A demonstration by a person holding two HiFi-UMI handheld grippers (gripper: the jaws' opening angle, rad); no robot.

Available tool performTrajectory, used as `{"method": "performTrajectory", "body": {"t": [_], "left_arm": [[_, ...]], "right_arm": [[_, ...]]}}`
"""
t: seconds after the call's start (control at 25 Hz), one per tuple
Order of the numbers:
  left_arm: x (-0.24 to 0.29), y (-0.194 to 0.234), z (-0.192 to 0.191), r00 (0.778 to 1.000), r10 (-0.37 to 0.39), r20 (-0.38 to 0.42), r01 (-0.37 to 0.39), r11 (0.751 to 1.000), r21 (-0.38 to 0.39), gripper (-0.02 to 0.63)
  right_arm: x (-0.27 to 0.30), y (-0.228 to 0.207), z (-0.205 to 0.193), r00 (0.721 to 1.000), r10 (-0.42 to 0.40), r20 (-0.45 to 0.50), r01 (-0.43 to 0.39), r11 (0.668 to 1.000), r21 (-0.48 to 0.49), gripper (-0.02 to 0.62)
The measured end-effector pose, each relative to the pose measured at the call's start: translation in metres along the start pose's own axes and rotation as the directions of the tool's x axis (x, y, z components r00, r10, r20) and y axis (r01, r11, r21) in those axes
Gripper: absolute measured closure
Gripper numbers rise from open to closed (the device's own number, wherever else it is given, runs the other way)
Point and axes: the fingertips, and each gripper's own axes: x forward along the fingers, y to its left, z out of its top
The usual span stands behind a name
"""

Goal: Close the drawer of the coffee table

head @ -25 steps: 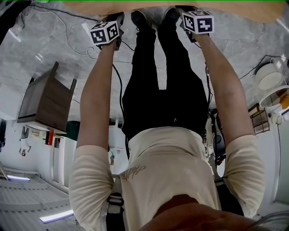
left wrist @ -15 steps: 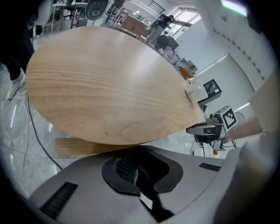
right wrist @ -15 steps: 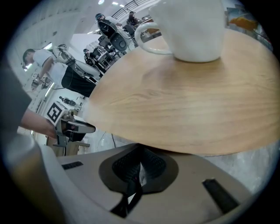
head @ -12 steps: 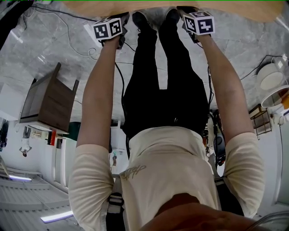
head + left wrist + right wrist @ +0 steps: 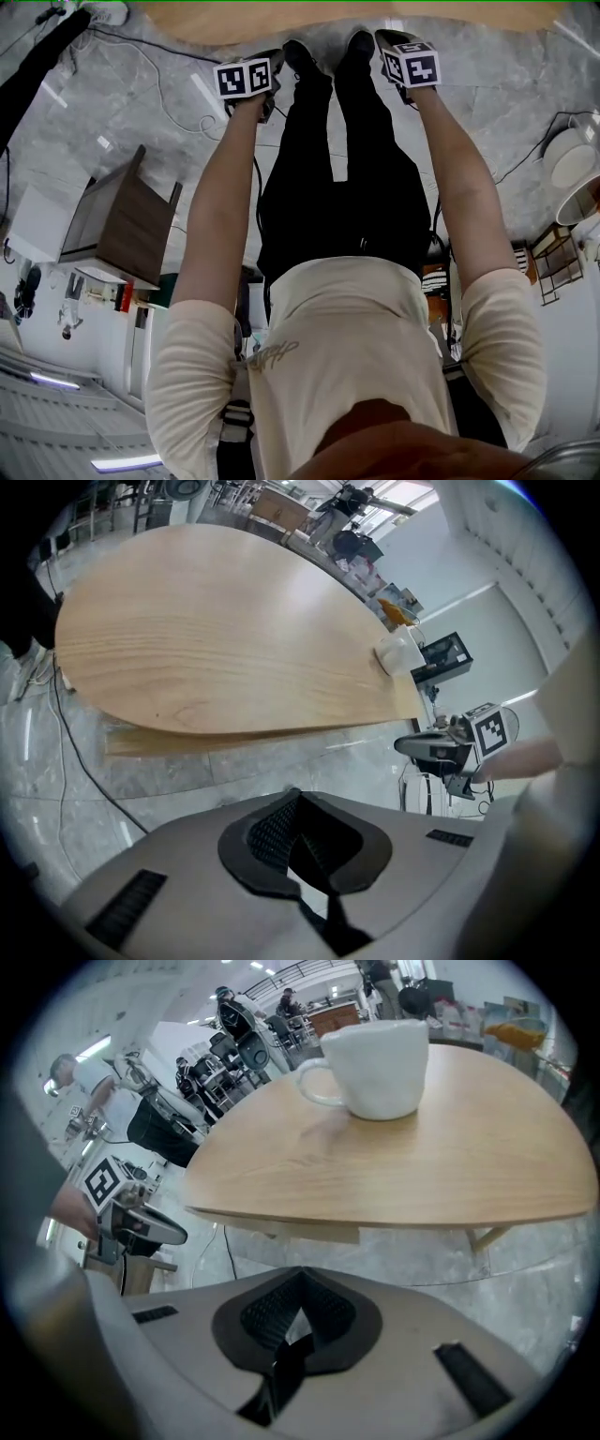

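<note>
The coffee table (image 5: 234, 639) has a pale, light-grained wooden top with a rounded outline, standing level on a grey marbled floor. Its drawer (image 5: 178, 740) shows as a shallow strip of paler wood tucked just under the near edge of the table, running along that edge. Its front lies close to the rim; whether it is fully home cannot be told.

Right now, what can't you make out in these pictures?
Drawer: the head view's top edge cuts off the table; in both gripper views the table overhangs it, so open or shut is unclear.
Cup contents: hidden by its wall in the right gripper view, too small in the left.
</note>
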Motion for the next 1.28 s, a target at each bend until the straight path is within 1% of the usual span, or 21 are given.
{"method": "performTrajectory", "body": {"t": [0.08, 0.16, 0.28, 0.48, 0.64, 0.72, 0.84, 0.96, 1.08, 1.16, 1.2, 1.24, 1.28], "left_arm": [[-0.019, -0.008, -0.004, 1.000, 0.012, -0.018, -0.011, 0.999, 0.037, 0.603], [-0.040, -0.022, -0.007, 0.999, 0.020, -0.032, -0.018, 0.997, 0.078, 0.603], [-0.074, -0.048, 0.001, 1.000, 0.011, -0.021, -0.009, 0.993, 0.120, 0.603], [-0.131, -0.092, 0.014, 0.999, -0.002, 0.050, -0.004, 0.992, 0.126, 0.603], [-0.166, -0.125, 0.003, 0.997, -0.013, 0.075, 0.001, 0.989, 0.149, 0.603], [-0.185, -0.135, -0.012, 0.997, -0.005, 0.071, -0.006, 0.986, 0.164, 0.603], [-0.209, -0.151, -0.037, 0.998, 0.014, 0.061, -0.026, 0.982, 0.187, 0.603], [-0.235, -0.158, -0.052, 0.996, 0.037, 0.085, -0.056, 0.972, 0.228, 0.603], [-0.264, -0.159, -0.067, 0.991, 0.052, 0.123, -0.080, 0.969, 0.233, 0.603], [-0.279, -0.175, -0.061, 0.984, 0.025, 0.178, -0.068, 0.968, 0.240, 0.603], [-0.288, -0.186, -0.053, 0.975, -0.006, 0.220, -0.048, 0.970, 0.238, 0.603], [-0.299, -0.199, -0.044, 0.961, -0.047, 0.273, -0.017, 0.973, 0.229, 0.603], [-0.312, -0.212, -0.034, 0.940, -0.093, 0.329, 0.019, 0.975, 0.220, 0.603]], "right_arm": [[-0.018, 0.008, 0.006, 1.000, -0.004, 0.030, 0.004, 1.000, 0.018, 0.600], [-0.041, 0.017, 0.003, 0.999, 0.007, 0.051, -0.009, 0.999, 0.041, 0.600], [-0.077, 0.033, -0.006, 0.997, 0.028, 0.065, -0.032, 0.998, 0.058, 0.601], [-0.133, 0.049, -0.033, 1.000, 0.004, 0.024, -0.005, 1.000, 0.028, 0.600], [-0.183, 0.060, -0.049, 1.000, -0.016, 0.020, 0.015, 0.999, 0.042, 0.600], [-0.207, 0.073, -0.051, 1.000, -0.010, 0.022, 0.010, 1.000, 0.011, 0.601], [-0.243, 0.088, -0.050, 1.000, 0.005, 0.027, -0.003, 0.997, -0.079, 0.601], [-0.275, 0.110, -0.029, 0.996, 0.036, 0.087, -0.025, 0.992, -0.127, 0.600], [-0.307, 0.143, 0.000, 0.979, 0.083, 0.186, -0.055, 0.987, -0.149, 0.601], [-0.329, 0.156, 0.020, 0.962, 0.113, 0.248, -0.073, 0.984, -0.165, 0.600], [-0.340, 0.163, 0.028, 0.954, 0.135, 0.266, -0.089, 0.980, -0.176, 0.601], [-0.349, 0.172, 0.034, 0.948, 0.162, 0.273, -0.111, 0.975, -0.191, 0.601], [-0.357, 0.183, 0.037, 0.944, 0.190, 0.271, -0.134, 0.968, -0.211, 0.601]]}}
